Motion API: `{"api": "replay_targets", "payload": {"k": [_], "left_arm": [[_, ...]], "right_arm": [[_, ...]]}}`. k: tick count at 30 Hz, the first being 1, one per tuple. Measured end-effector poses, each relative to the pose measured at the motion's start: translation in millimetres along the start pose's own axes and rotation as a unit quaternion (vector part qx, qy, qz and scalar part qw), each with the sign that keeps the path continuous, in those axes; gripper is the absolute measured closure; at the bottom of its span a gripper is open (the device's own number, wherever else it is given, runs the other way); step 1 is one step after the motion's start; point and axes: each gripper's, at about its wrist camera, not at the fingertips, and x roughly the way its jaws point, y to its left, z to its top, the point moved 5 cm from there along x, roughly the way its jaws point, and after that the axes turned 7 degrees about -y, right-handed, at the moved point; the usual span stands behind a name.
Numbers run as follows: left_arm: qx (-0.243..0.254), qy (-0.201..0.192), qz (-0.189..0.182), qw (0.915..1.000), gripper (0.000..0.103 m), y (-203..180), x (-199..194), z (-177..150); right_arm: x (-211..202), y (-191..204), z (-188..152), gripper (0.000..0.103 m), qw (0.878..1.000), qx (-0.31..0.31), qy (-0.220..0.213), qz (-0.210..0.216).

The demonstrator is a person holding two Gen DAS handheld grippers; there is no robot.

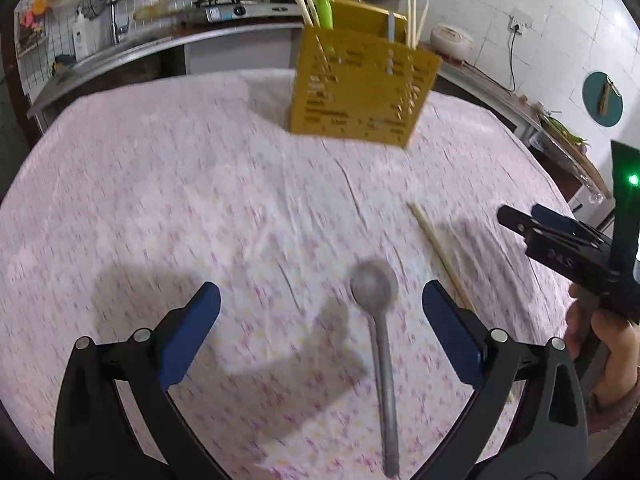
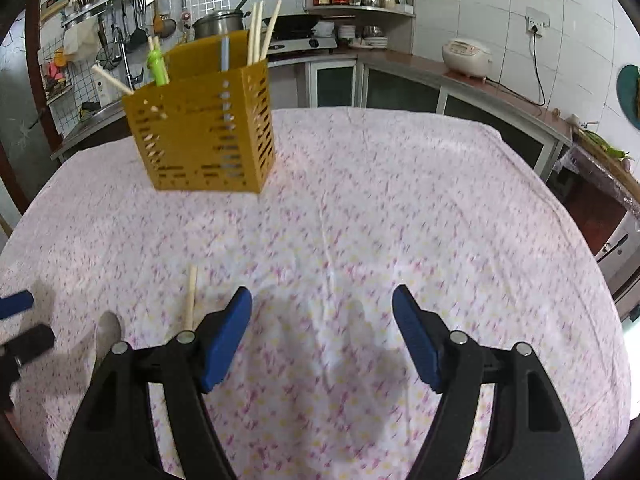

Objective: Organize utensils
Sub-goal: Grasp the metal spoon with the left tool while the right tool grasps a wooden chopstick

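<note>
**Both grippers empty above spoon and chopstick**

Left wrist view: left gripper hanging over the cloth-covered bench, fingers spread wide, holding nothing. Grey spoon lying on the cloth between them, untouched. Loose chopstick lying just right of the spoon. Yellow utensil holder standing farther back, already containing chopsticks.

Right wrist view: right gripper standing partly open and empty, bare cloth between its fingers. Chopstick lying just beside its left finger; holder standing far left.
</note>
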Motion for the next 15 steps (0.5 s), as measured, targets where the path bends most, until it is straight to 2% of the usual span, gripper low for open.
{"api": "replay_targets", "payload": {"k": [2, 7, 8, 10, 11, 12, 15], "left_arm": [[0.009, 0.006, 0.001, 0.9999, 0.010, -9, -1, -10], [0.031, 0.030, -0.011, 0.9990, 0.027, -32, 2, -34], [0.036, 0.032, -0.006, 0.9988, 0.029, -35, 4, -35], [0.043, 0.040, -0.003, 0.9983, 0.044, -39, 8, -38], [0.042, 0.047, -0.008, 0.9980, 0.048, -41, 12, -39], [0.037, 0.055, -0.010, 0.9977, 0.054, -41, 17, -39], [0.048, 0.054, 0.008, 0.9973, 0.063, -43, 28, -38]], "right_arm": [[-1, 5, -3, 0.031, 1.000, -0.010, 0.004, 0.001], [-1, 15, -7, 0.033, 1.000, -0.010, 0.013, 0.009], [-1, 18, -7, 0.037, 1.000, -0.011, 0.015, 0.010], [1, 21, -10, 0.044, 0.999, -0.010, 0.026, 0.017], [2, 24, -12, 0.049, 0.999, -0.007, 0.034, 0.024], [2, 27, -14, 0.051, 0.999, -0.005, 0.039, 0.029], [2, 35, -20, 0.052, 0.998, -0.011, 0.047, 0.037]]}}
